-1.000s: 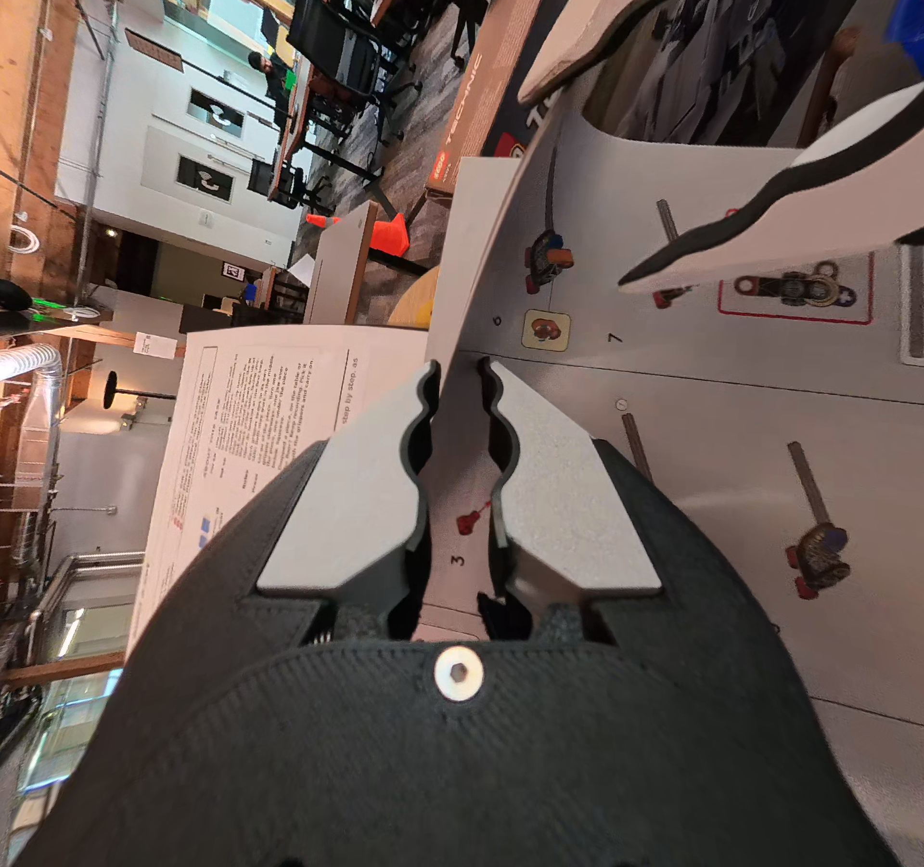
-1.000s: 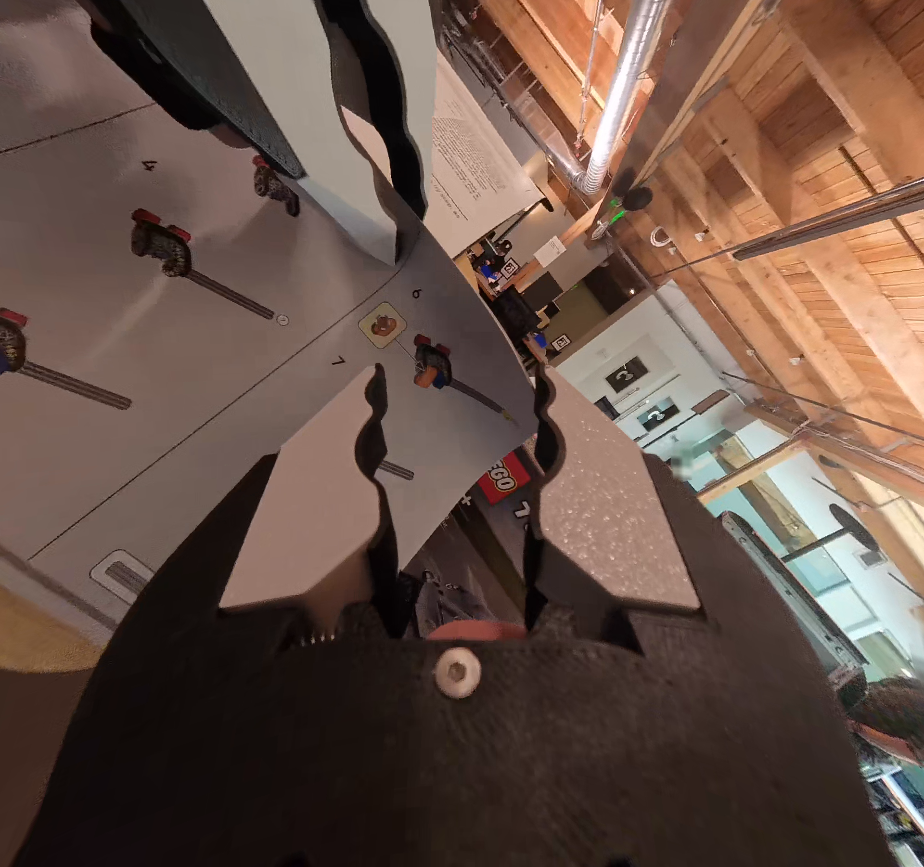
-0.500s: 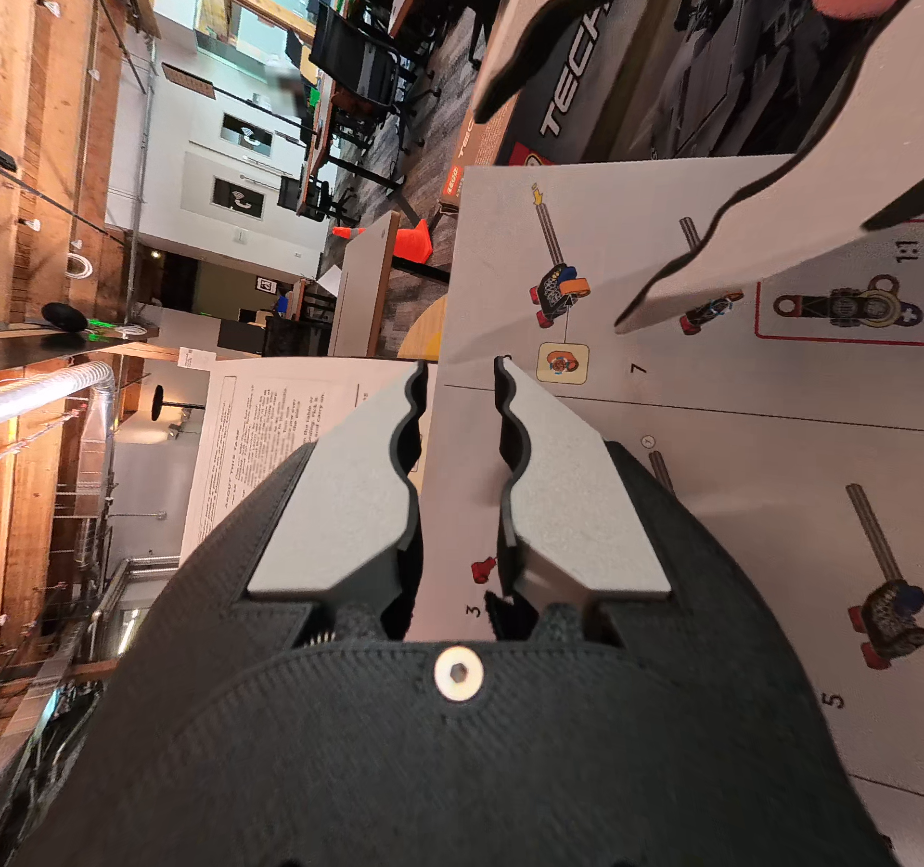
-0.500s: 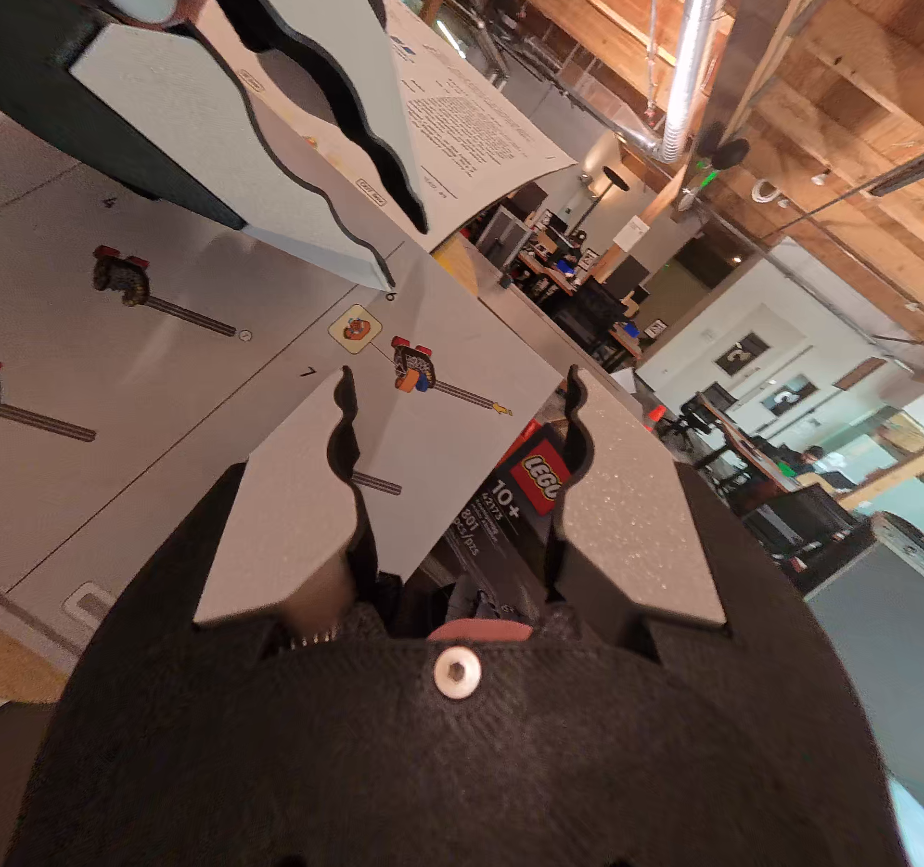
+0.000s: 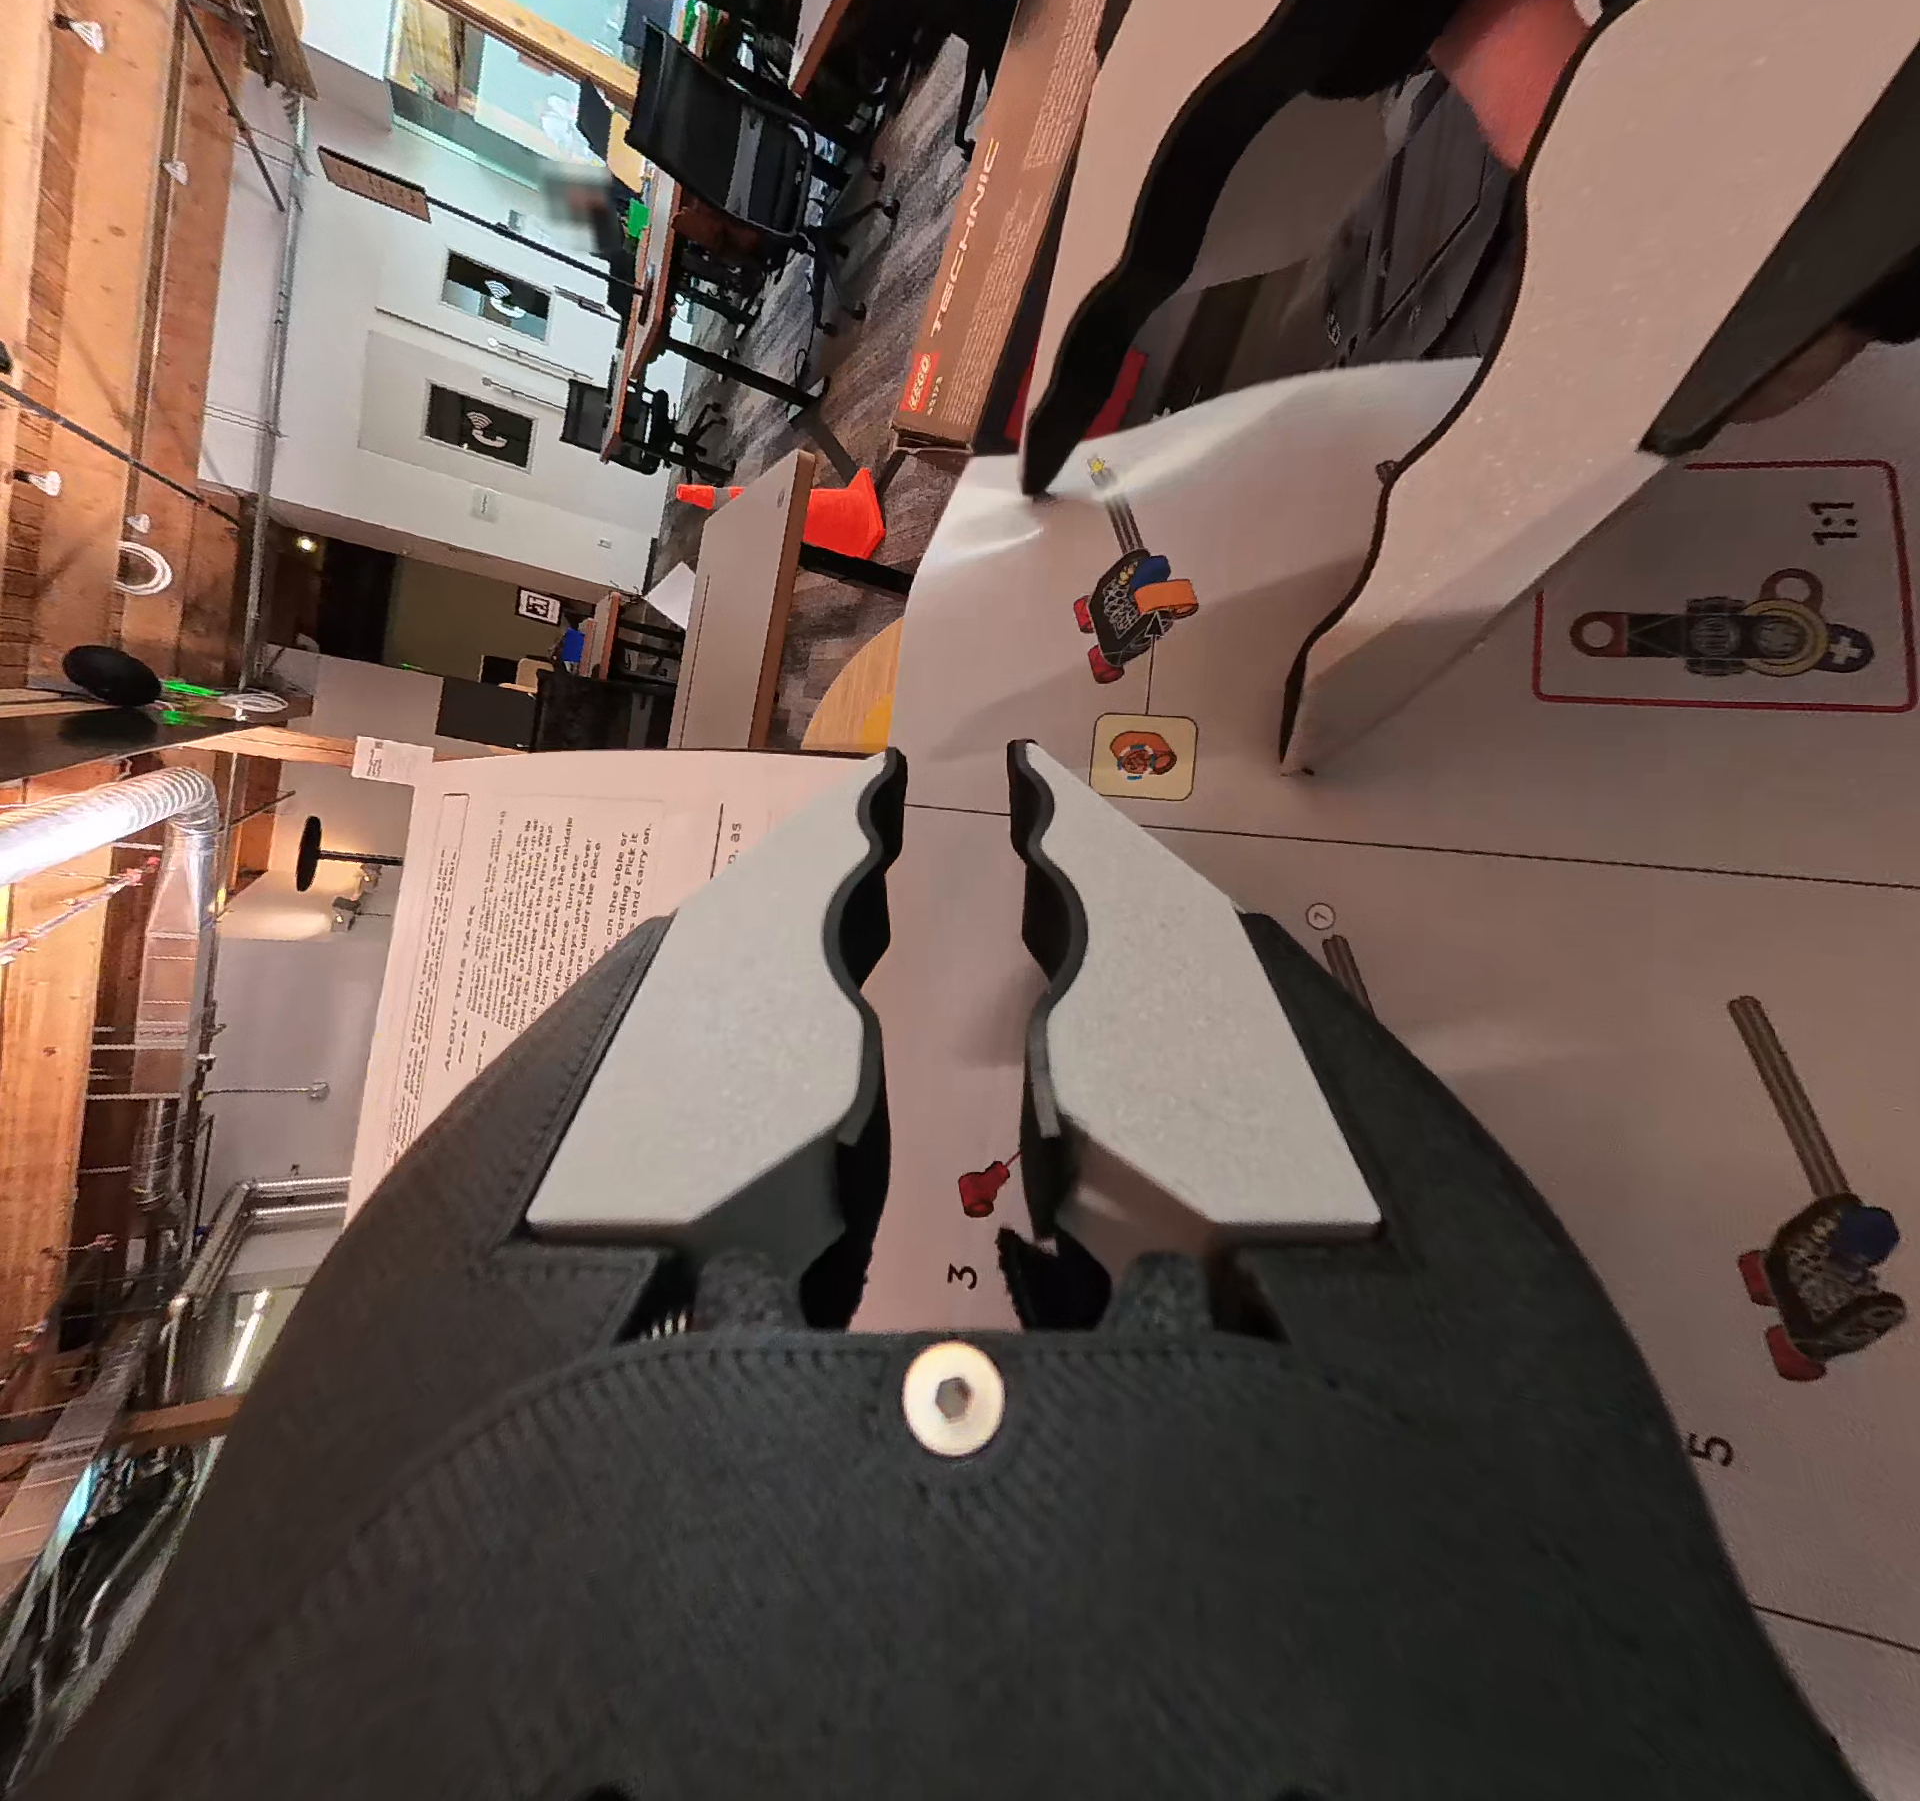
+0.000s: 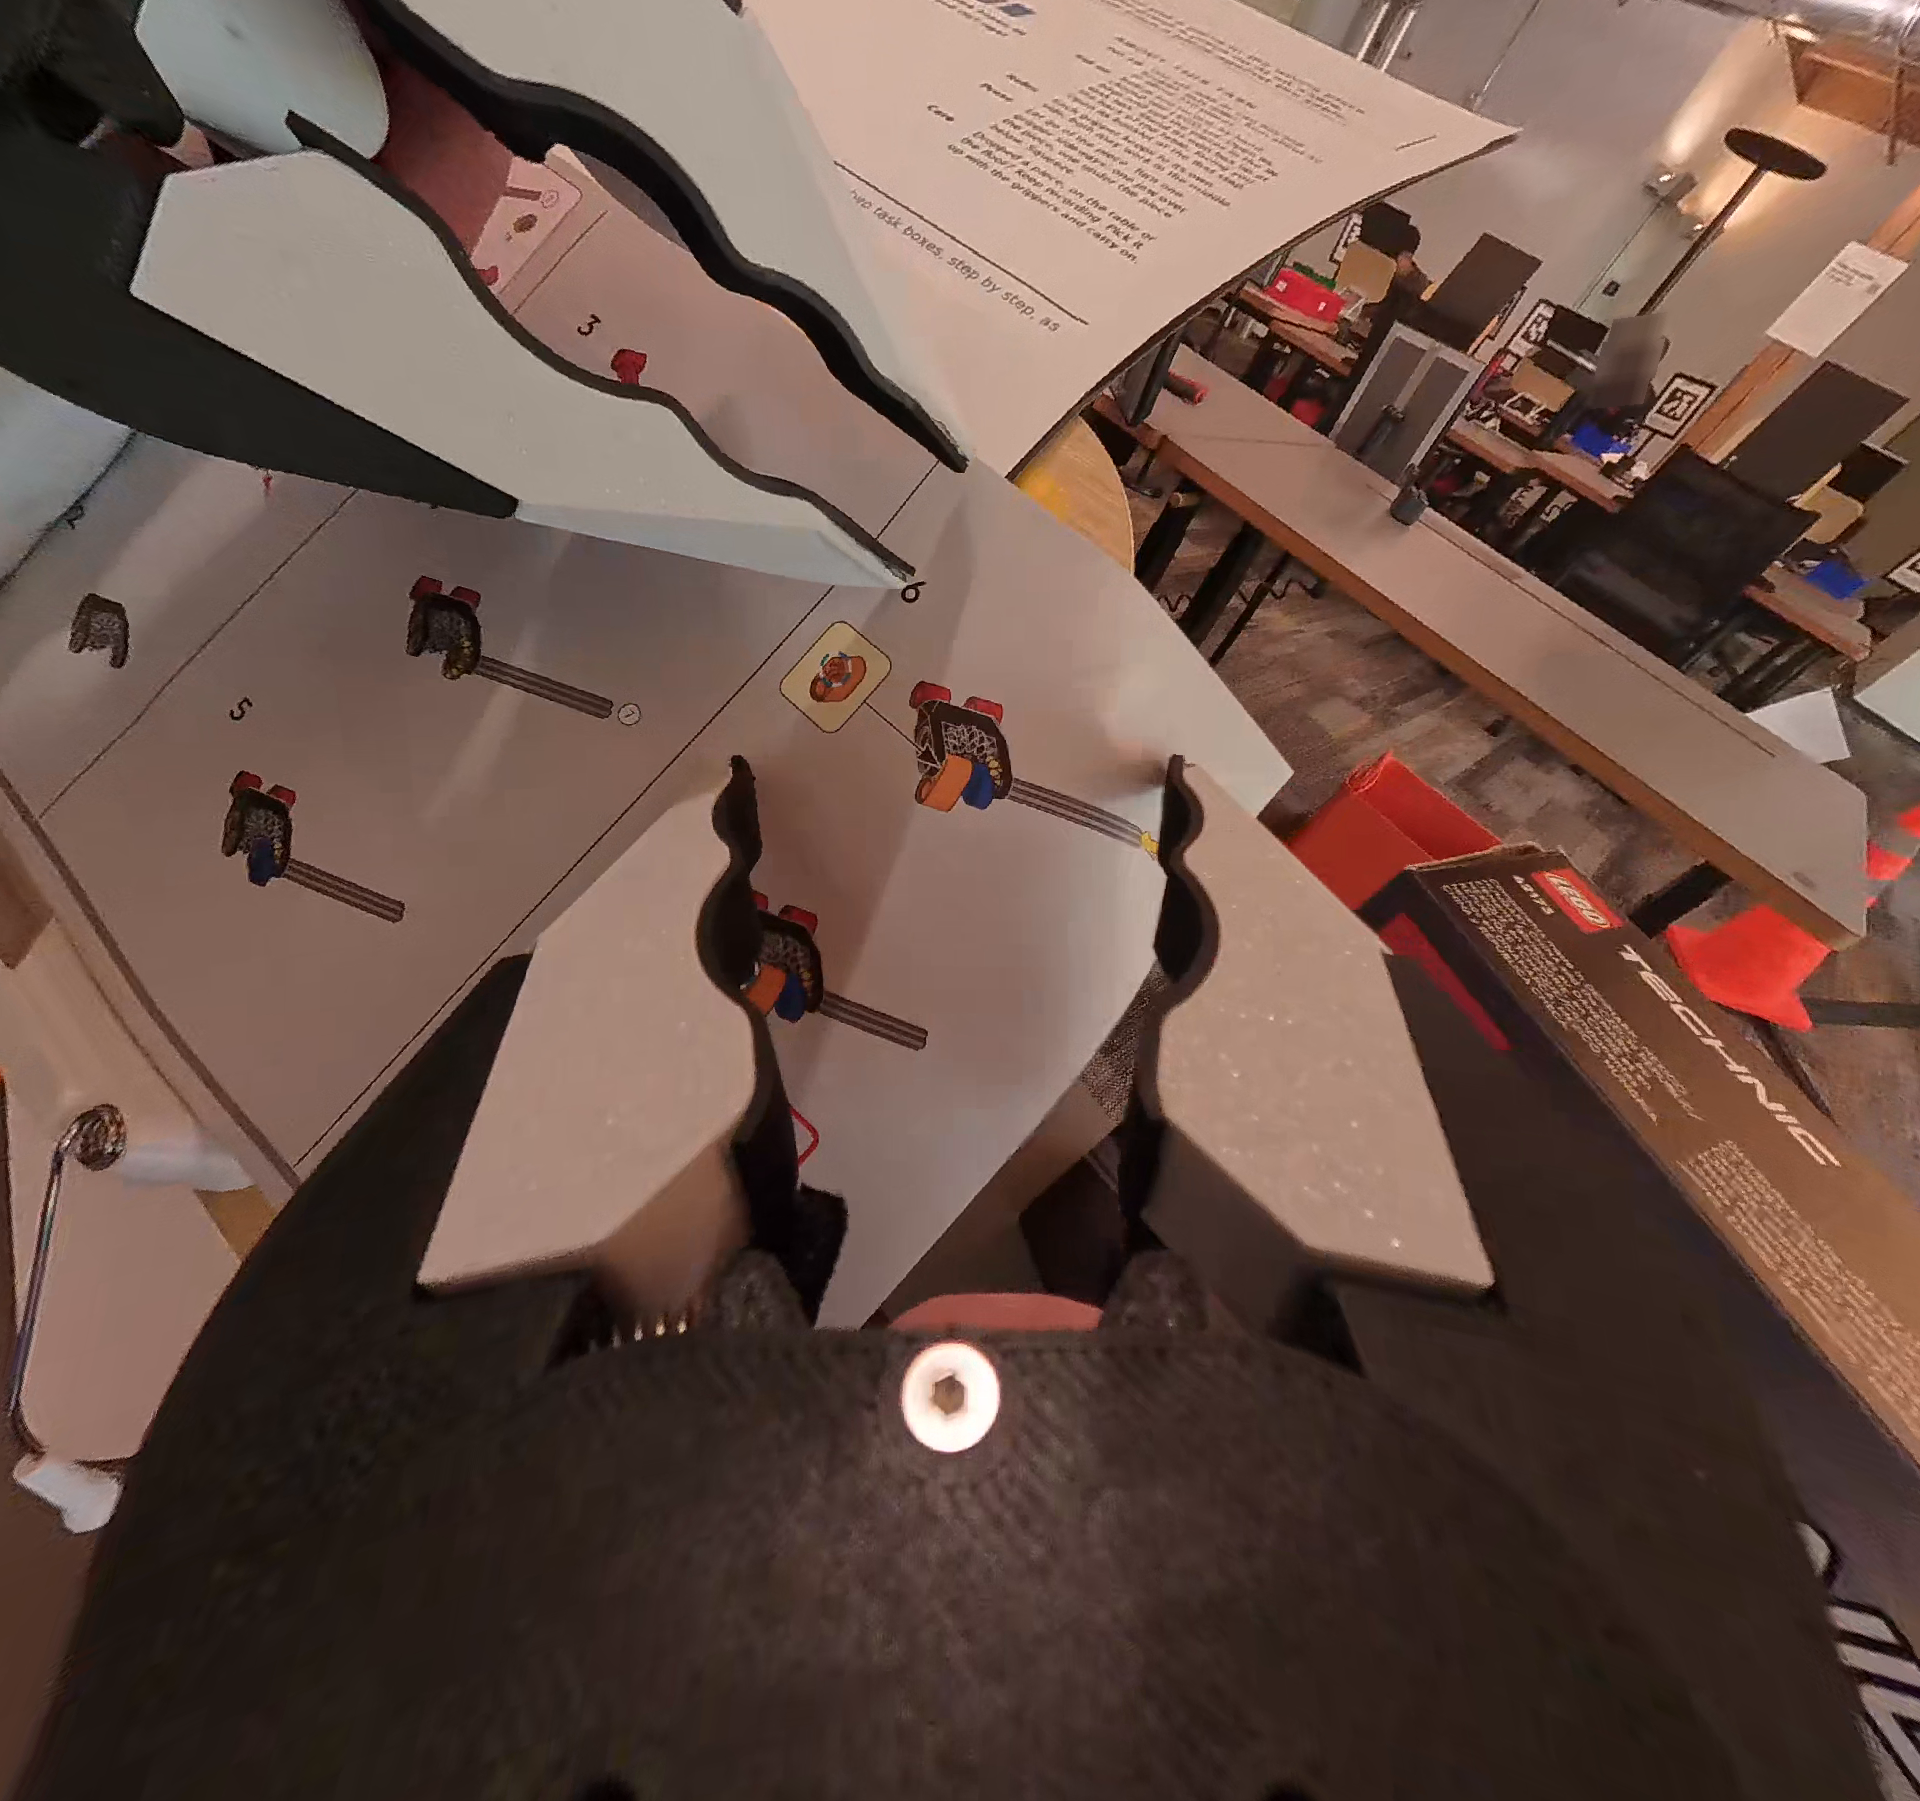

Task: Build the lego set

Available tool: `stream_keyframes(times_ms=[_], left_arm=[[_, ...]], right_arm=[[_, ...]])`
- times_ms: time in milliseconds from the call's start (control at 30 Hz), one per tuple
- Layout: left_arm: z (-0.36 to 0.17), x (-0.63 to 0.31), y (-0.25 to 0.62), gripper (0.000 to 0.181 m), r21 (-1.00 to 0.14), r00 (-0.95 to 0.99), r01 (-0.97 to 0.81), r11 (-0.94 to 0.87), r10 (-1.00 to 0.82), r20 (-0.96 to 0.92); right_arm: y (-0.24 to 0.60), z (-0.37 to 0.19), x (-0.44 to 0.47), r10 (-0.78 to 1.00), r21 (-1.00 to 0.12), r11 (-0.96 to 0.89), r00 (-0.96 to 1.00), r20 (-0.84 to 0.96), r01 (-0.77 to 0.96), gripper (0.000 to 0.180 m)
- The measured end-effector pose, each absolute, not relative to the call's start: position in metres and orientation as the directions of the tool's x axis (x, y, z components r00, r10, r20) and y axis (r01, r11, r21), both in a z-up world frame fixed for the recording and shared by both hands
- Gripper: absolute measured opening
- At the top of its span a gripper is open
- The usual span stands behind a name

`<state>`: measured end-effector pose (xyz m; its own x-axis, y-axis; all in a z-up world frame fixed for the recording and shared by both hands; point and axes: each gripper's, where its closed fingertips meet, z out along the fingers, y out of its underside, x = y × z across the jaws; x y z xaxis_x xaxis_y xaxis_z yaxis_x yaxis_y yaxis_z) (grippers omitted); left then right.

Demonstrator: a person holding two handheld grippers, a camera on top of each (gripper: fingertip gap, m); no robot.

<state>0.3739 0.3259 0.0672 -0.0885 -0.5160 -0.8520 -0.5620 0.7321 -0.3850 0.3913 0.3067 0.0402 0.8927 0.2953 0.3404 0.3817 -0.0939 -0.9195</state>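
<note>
One instruction booklet point(image 5: 1507, 972), the task's only item in view, is held up open between both tools, its pictured build steps facing the cameras; no loose bricks show. Left gripper point(image 5: 956, 764): fingers point(image 5: 748, 1013) set narrowly apart astride the page's near edge; whether they pinch the paper cannot be told. Right gripper point(image 6: 951, 775): fingers point(image 6: 1278, 1055) wide apart, with the page's corner lying between them, ungripped; in the left wrist view one tip touches the sheet's far edge. Behind the booklet stands a printed sheet point(image 6: 1091, 89); the set's box point(image 6: 1662, 1024) lies just beside, at right; beyond are an orange cone point(image 5: 847, 525), office chairs point(image 5: 717, 151) and a long tabletop point(image 6: 1455, 546). Risks, as judged: the page bows already, so a loose left hold could let it slip or fold shut; a right closure on the corner alone could crease or tear it; pulling the two tools apart could rip the sheet. Change from a second ago: the left fingers have spread slightly, the right gripper has swung downward from the ceiling beams toward the room, and the page has flattened somewhat.
</note>
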Motion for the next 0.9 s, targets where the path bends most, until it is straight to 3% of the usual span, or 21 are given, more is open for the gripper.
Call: stream_keyframes(times_ms=[300,567,700,900], left_arm=[[0.066,0.373,0.324,0.017,-0.385,-0.09,-0.552,0.739,-0.512,-0.854],[0.066,0.372,0.322,0.019,-0.38,-0.092,-0.55,0.744,-0.506,-0.857],[0.067,0.368,0.316,0.038,-0.367,-0.125,-0.531,0.763,-0.499,-0.857],[0.074,0.359,0.302,0.053,-0.348,-0.178,-0.474,0.809,-0.475,-0.862]], right_arm=[[0.302,0.043,0.389,0.271,-0.896,-0.066,0.872,0.408,0.439,0.057],[0.291,0.041,0.379,0.248,-0.853,-0.044,0.833,0.495,0.52,0.019],[0.28,0.051,0.371,0.156,-0.771,-0.007,0.762,0.629,0.637,0.001],[0.264,0.061,0.346,0.002,-0.576,-0.007,0.576,0.817,0.817,0.0]])
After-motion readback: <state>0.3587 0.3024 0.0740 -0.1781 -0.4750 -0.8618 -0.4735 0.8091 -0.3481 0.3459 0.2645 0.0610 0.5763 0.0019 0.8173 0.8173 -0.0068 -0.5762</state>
